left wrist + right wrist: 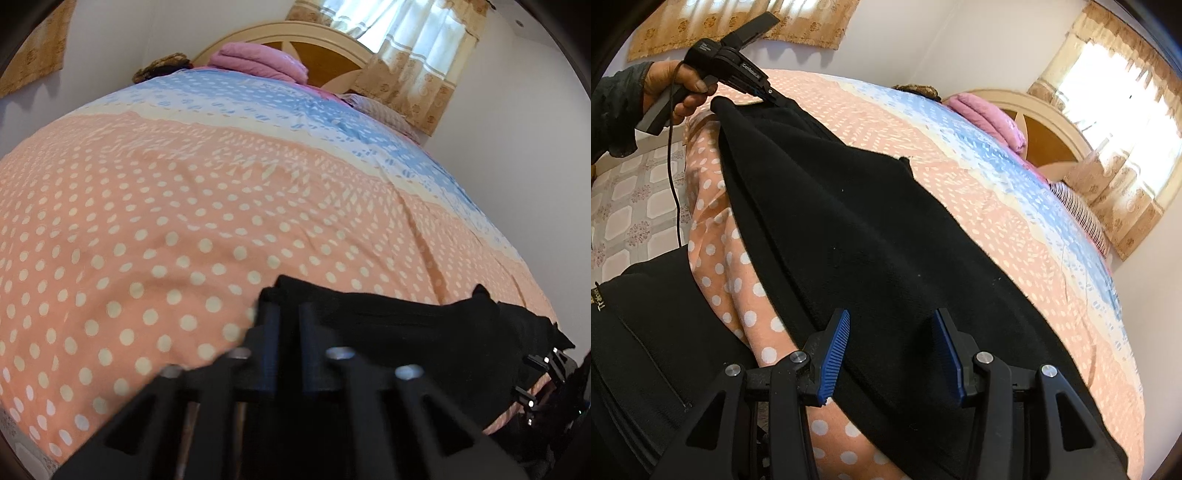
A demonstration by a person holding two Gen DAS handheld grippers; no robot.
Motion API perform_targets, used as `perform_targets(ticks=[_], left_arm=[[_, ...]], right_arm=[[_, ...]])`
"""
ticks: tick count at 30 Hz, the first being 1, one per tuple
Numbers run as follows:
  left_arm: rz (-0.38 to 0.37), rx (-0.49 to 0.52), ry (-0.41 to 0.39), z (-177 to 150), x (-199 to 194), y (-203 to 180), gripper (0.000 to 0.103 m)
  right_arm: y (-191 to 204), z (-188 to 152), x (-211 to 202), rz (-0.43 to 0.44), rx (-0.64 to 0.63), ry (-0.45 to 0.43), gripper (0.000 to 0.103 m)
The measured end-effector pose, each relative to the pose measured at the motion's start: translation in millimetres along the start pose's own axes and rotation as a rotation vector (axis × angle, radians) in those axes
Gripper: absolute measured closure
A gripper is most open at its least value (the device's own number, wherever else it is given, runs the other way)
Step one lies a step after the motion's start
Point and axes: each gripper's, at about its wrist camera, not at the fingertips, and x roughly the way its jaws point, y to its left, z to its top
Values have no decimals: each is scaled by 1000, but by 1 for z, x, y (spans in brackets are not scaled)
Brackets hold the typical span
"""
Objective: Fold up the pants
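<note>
pants (pixel 871 236) black, spread on polka-dot bedspread (pixel 979 192) near its foot edge | left gripper (pixel 772 96) pinched on pants' far corner | right gripper (pixel 892 354) jaws apart over pants' near end

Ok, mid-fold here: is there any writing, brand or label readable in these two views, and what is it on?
Gold lettering on the person's black clothing: cut off at the picture's edge, unreadable.
Small white print on the body of the left gripper: too small and blurred to read.
Black pants: no label or text visible.
Bedspread: dots and dashes only, no words.
Right gripper: no marking visible.
</note>
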Motion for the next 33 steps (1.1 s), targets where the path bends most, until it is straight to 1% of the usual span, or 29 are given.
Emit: perform_targets(ticks=[1,3,4,8,10,12,14,17,18,19,20,21,22,24,25,26,27,28,33], left_arm=[[10,13,-7,1,-3,-2,94],[6,20,-23,5,-7,-4,95],[-4,14,-37,8,-11,-4,95],[-19,-4,-55,18,-14,-2,95],[-17,-17,-39,20,-6,0,95],[-13,-53,-19,21,5,7,95],[-12,-80,-10,19,14,14,95],[-39,-128,-23,15,21,24,95],[-41,-128,-29,14,21,24,95],[-40,-121,-38,13,20,23,95],[-41,-114,-45,14,19,21,95],[-41,-110,-50,14,18,21,95],[-41,-106,-53,14,17,20,95],[-43,-109,-52,14,18,21,95],[-46,-113,-52,14,18,21,95],[-46,-114,-54,15,18,21,95],[-47,-117,-55,15,18,21,95],[-48,-121,-56,15,17,22,95],[-57,-135,-43,15,19,24,95]], right_arm=[[-3,0,0,11,13,2,82],[-7,1,-2,5,24,-1,98],[-9,2,-4,-1,27,-4,102],[-13,7,-15,13,33,-17,103],[-12,8,-20,37,32,-16,103],[-7,5,-20,34,14,-14,103],[3,1,-13,42,-20,17,103],[11,-3,-12,-4,-37,-7,99],[9,-3,-13,3,-20,-10,87],[6,-3,-13,12,4,-14,65],[2,-2,-15,24,28,-21,55],[0,-1,-16,27,43,-30,49],[-2,0,-16,30,49,-37,49],[-4,2,-10,32,53,-15,49],[-1,3,-7,29,43,-11,50],[2,3,-3,22,27,-2,53],[2,1,1,23,14,11,59],[5,0,2,33,7,20,60],[10,-2,-11,94,-3,-6,60]])
